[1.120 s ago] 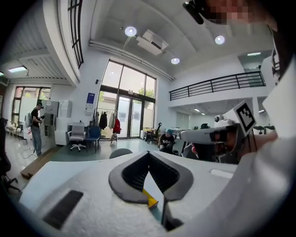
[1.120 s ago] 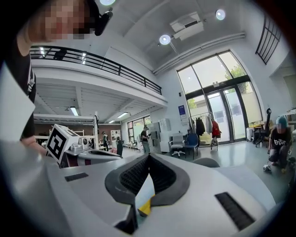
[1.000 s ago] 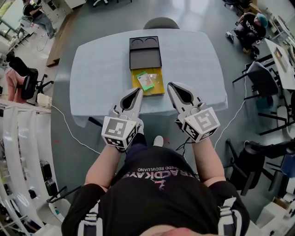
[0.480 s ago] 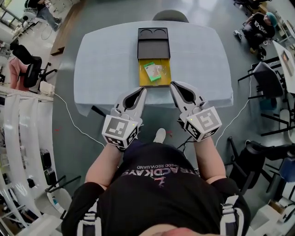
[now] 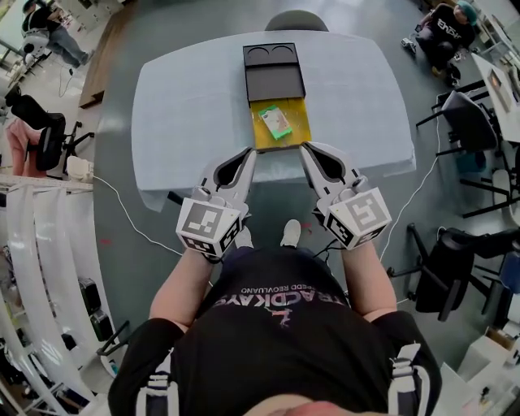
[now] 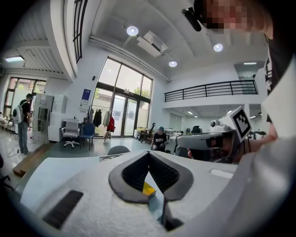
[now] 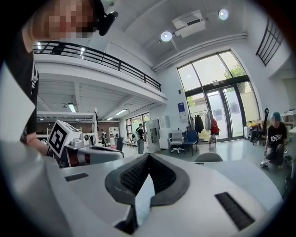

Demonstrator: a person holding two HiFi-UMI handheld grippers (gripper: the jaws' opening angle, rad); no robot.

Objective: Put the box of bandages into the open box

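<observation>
The open box (image 5: 290, 138) lies on the pale table (image 5: 187, 106), its yellow inside facing up and its black lid (image 5: 275, 71) folded back on the far side. A green box of bandages (image 5: 276, 122) lies tilted inside the yellow part. My left gripper (image 5: 248, 152) is shut and empty at the table's near edge, just left of the open box. My right gripper (image 5: 307, 149) is shut and empty too, just right of the box. In the left gripper view the closed jaws (image 6: 149, 152) show a sliver of yellow behind them. The right gripper view shows its closed jaws (image 7: 149, 155) holding nothing.
A grey chair (image 5: 296, 20) stands at the table's far side. Dark chairs (image 5: 455, 122) and desks fill the right; people (image 5: 443, 28) sit at the far right corner. A white cable (image 5: 122, 219) runs over the floor to the left, beside curved white railings (image 5: 32, 260).
Both grippers stay shut, side by side at the near edge. The head view has shifted a little, so the table and box sit slightly higher and more to the right.
</observation>
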